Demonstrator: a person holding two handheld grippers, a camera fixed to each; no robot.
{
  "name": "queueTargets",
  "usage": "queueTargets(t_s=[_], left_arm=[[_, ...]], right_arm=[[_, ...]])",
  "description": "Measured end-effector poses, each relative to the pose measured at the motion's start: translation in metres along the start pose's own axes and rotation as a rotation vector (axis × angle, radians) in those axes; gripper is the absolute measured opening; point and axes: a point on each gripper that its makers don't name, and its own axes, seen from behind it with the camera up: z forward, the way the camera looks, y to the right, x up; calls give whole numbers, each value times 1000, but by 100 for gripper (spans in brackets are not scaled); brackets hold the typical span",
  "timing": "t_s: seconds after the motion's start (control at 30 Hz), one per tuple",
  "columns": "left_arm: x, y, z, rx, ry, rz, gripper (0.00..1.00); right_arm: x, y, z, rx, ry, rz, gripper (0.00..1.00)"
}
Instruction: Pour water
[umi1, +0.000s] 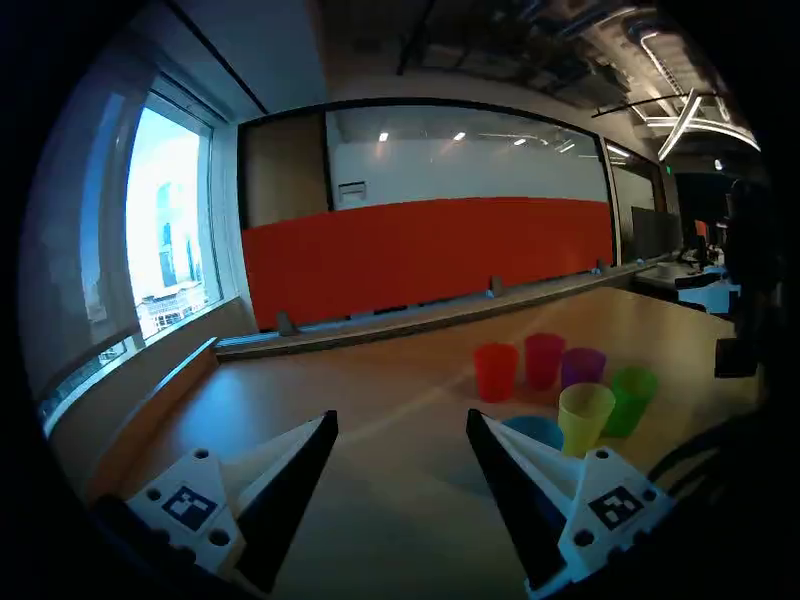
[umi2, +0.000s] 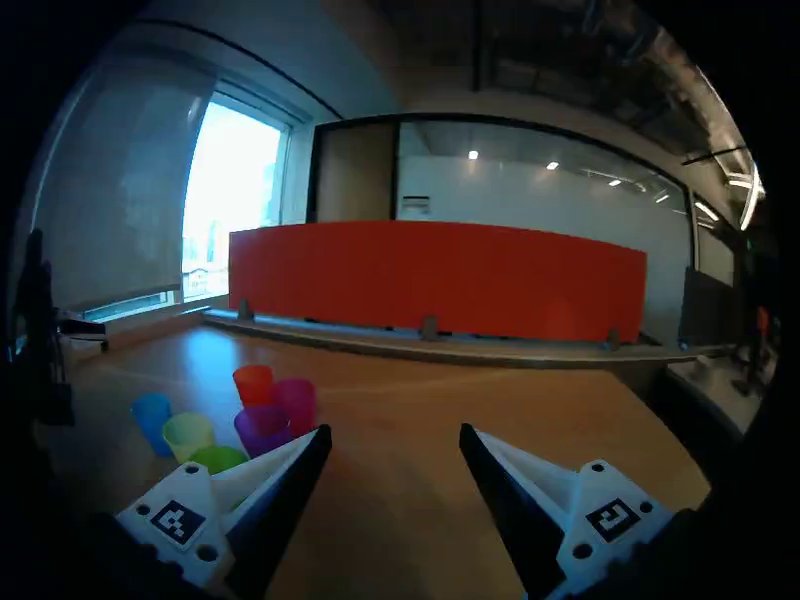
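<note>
Red cup (umi1: 495, 370), pink cup (umi1: 544, 358), purple cup (umi1: 582, 366), green cup (umi1: 632, 398), yellow cup (umi1: 584, 417), blue cup (umi1: 535, 430), tan wood desk (umi1: 400, 400), orange-red partition (umi1: 430, 250) behind the desk, black fingers (umi1: 290, 490) (white bases (umi1: 240, 465), black-and-white square markers (umi1: 190, 506))

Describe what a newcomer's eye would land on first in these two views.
The long orange-red partition panel spans the far edge of the light wooden table. A cluster of colourful plastic cups stands on that table, ahead and right of the open left hand-held gripper.
</note>
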Motion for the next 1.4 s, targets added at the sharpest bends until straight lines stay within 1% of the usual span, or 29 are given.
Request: queueTargets(t_s=[0.07, 0.27, 0.47, 0.67, 0.77, 0.97, 1.17, 1.4], left_arm=[[6, -1, 0, 13, 23, -18, 96], [19, 0, 0, 42, 83, -70, 96], [26, -8, 0, 97, 130, -92, 96], [28, -12, -1, 139, 169, -109, 96], [26, -15, 0, 152, 177, -128, 96], [27, -22, -1, 184, 211, -157, 96], [19, -22, 1, 195, 215, -180, 96], [9, -18, 5, 199, 210, -155, 96]], right_arm=[[4, 5, 0, -27, 21, 7, 99], [12, 11, -3, -81, 67, 15, 99], [25, 20, -9, -140, 125, 33, 99], [28, 31, -14, -186, 151, 67, 99], [30, 31, -15, -184, 159, 85, 99], [37, 34, -18, -196, 175, 91, 99], [37, 31, -14, -202, 159, 92, 99], [39, 27, -16, -207, 145, 93, 99]])
